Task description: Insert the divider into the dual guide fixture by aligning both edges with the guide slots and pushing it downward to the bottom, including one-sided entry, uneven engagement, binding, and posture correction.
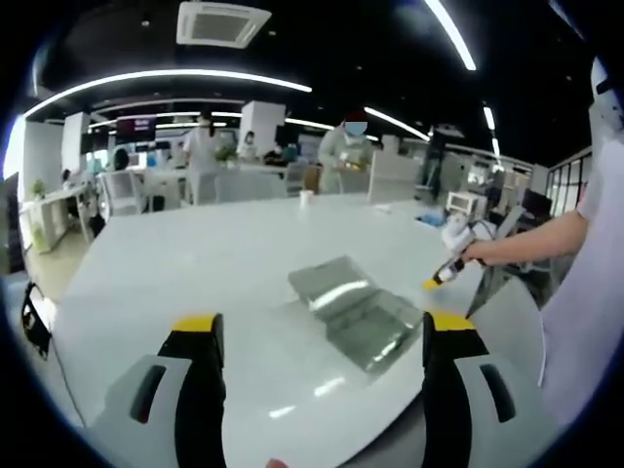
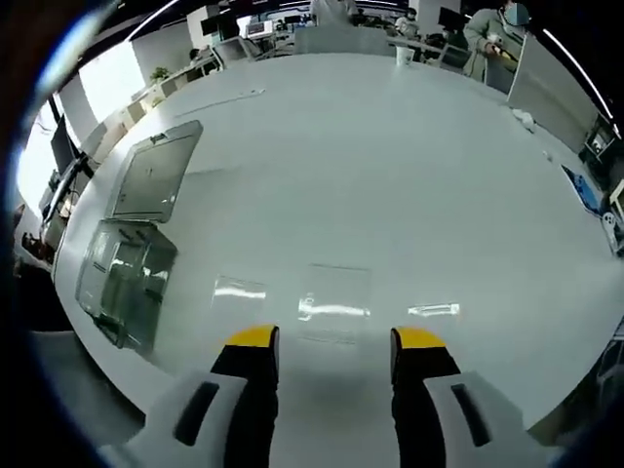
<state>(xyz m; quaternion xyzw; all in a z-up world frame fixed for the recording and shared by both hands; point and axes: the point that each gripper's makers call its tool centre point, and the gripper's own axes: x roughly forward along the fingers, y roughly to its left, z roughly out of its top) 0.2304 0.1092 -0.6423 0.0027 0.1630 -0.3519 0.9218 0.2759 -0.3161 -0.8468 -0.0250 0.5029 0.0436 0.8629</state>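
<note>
A clear, box-like guide fixture [image 1: 375, 331] lies on the white table [image 1: 195, 263] with a flat clear panel [image 1: 331, 283] lying beside it on its far side. My left gripper [image 1: 322, 327] hangs open above the table's near edge, the fixture just ahead between its jaws. In the right gripper view the same fixture [image 2: 127, 268] and its panel [image 2: 156, 174] sit at the left. A thin clear divider sheet [image 2: 334, 302] lies flat on the table right in front of my open right gripper [image 2: 336, 338]. The right gripper [image 1: 434, 283], held by a hand, also appears at the right of the left gripper view.
The table [image 2: 409, 156] is broad and white with a curved edge. A paper cup [image 1: 305, 195] stands at its far side. Several people [image 1: 348, 151] stand at desks beyond it. The person's sleeve [image 1: 585, 292] is at the right.
</note>
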